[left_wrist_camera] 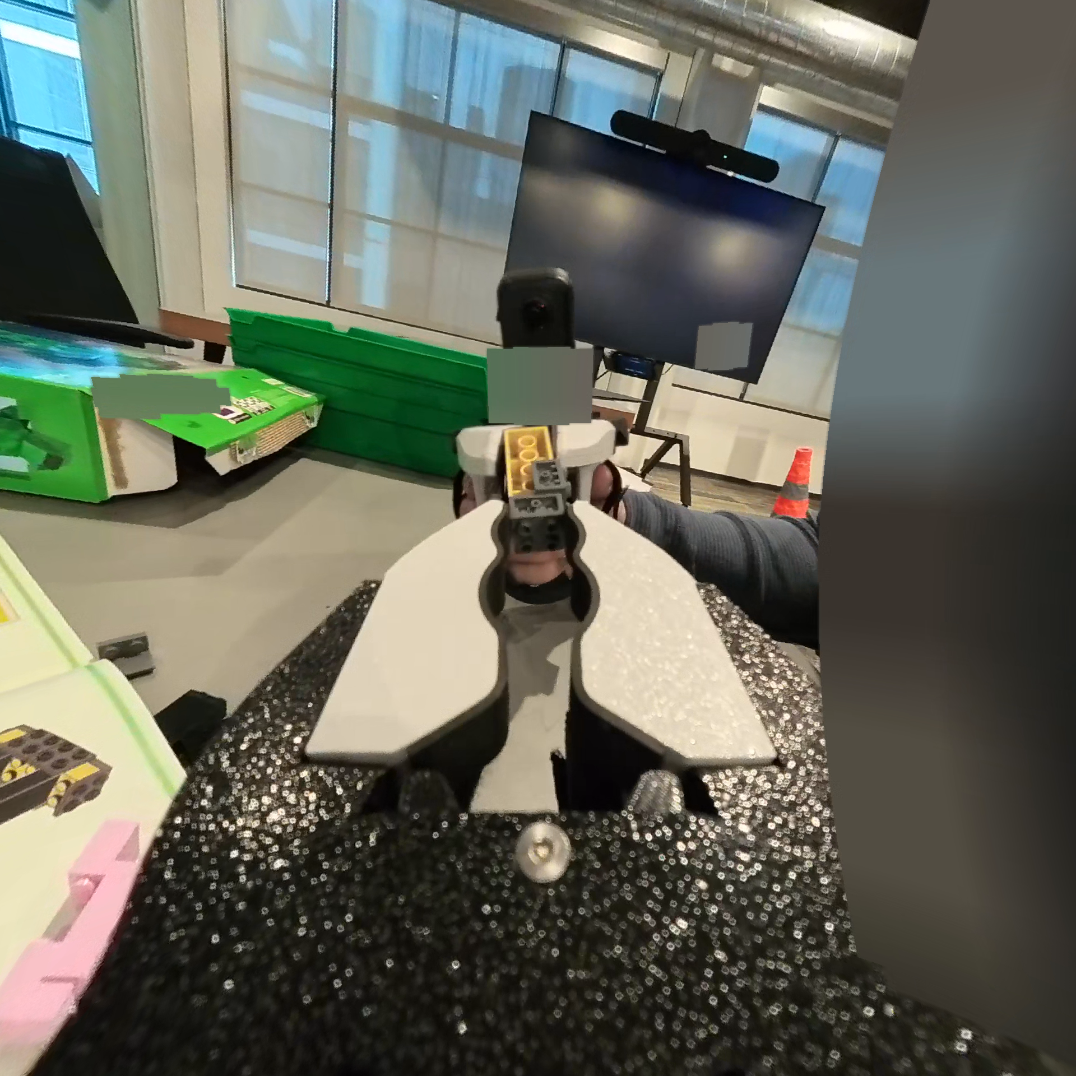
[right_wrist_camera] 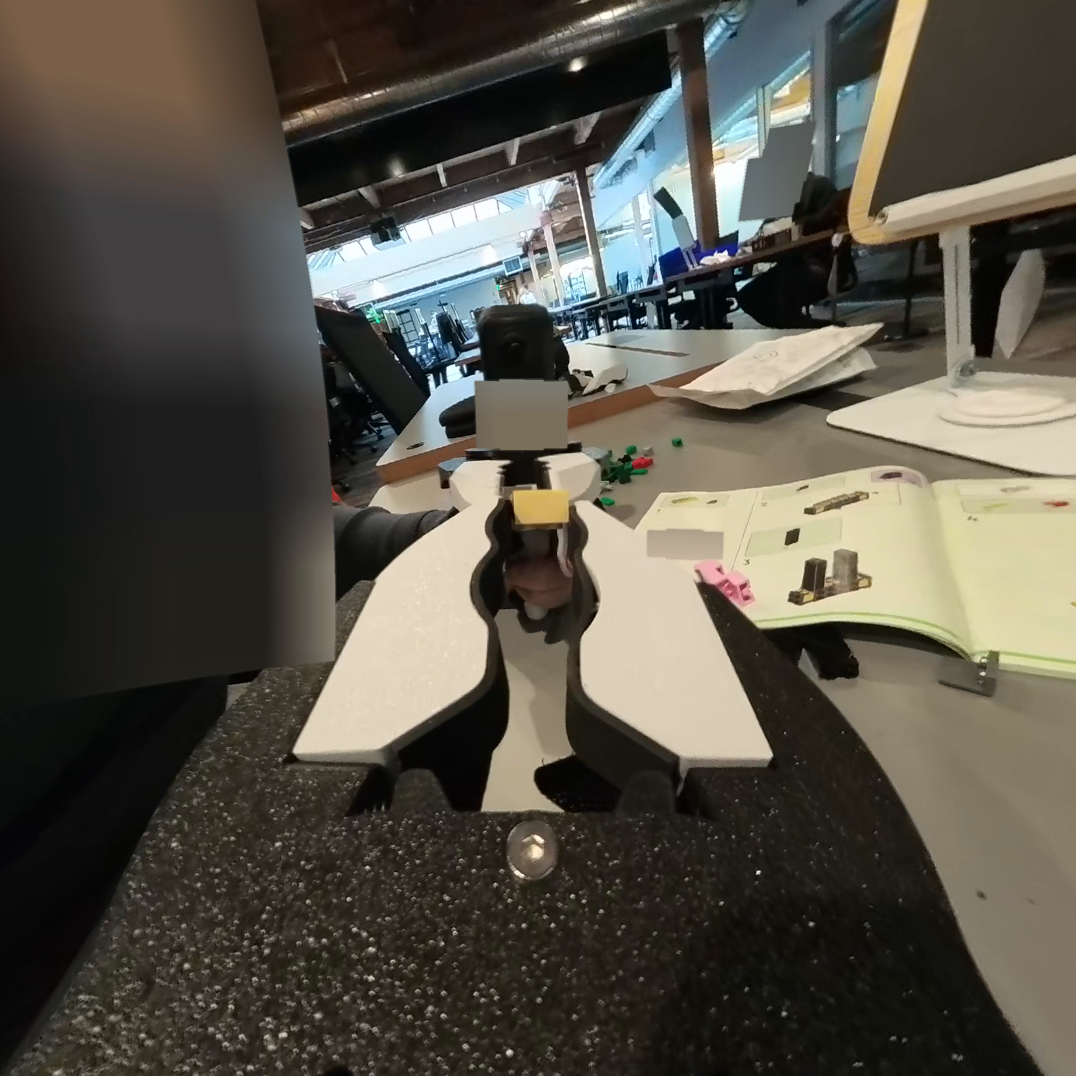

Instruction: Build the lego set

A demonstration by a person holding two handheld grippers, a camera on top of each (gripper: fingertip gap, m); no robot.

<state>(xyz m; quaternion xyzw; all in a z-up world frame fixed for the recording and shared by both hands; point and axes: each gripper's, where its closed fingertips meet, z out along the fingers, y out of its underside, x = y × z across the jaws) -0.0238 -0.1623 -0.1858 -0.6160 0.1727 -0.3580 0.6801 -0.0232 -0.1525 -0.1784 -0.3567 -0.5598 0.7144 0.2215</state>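
My two grippers face each other above the grey table and hold one small lego assembly between them. In the left wrist view, my left gripper [left_wrist_camera: 533,515] is shut on the end made of a black brick [left_wrist_camera: 530,535] and a grey piece [left_wrist_camera: 535,503]. A long yellow brick [left_wrist_camera: 522,460] runs from there to my right gripper [left_wrist_camera: 535,451] beyond. In the right wrist view, my right gripper [right_wrist_camera: 538,515] is shut on the yellow brick's end [right_wrist_camera: 538,505]. The left gripper [right_wrist_camera: 524,474] shows just behind it.
An open instruction booklet [right_wrist_camera: 873,553] lies on the table [right_wrist_camera: 873,815], with a pink brick separator [right_wrist_camera: 728,582] and a grey plate [right_wrist_camera: 969,675] beside it. Loose green and red pieces [right_wrist_camera: 629,466] lie farther back. A green box [left_wrist_camera: 116,442], green trays [left_wrist_camera: 361,384] and a white monitor stand [right_wrist_camera: 961,419] are around.
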